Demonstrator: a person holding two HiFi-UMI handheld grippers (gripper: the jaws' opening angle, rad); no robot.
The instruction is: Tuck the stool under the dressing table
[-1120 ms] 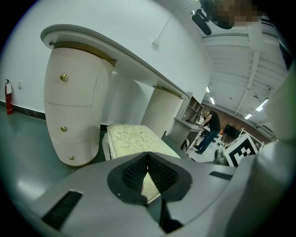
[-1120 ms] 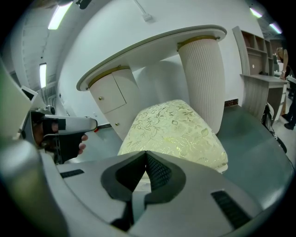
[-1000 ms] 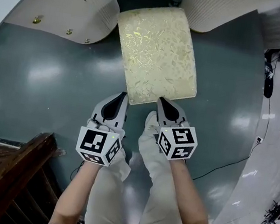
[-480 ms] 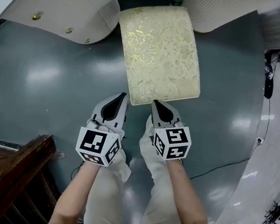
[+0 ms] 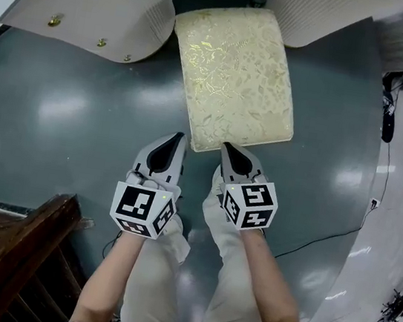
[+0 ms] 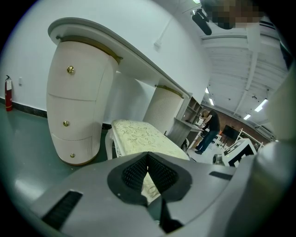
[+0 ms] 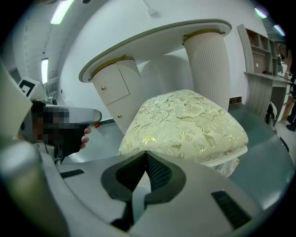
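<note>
The stool (image 5: pixel 232 79) has slid slightly toward the table (image 5: pixel 97 6). The left gripper (image 5: pixel 176 138) and right gripper (image 5: pixel 227 148) follow at its edge; fingers closed on nothing.

A glossy grey-green floor (image 5: pixel 60 105) fills the head view, with pale glare from overhead lights on it. Dark wooden furniture (image 5: pixel 17 241) stands at 8 o'clock. A black cable (image 5: pixel 324 241) trails over the floor at 4 o'clock. In the left gripper view, a red fire extinguisher (image 6: pixel 8 92) stands against the white wall (image 6: pixel 27 41) at 9 o'clock.
</note>
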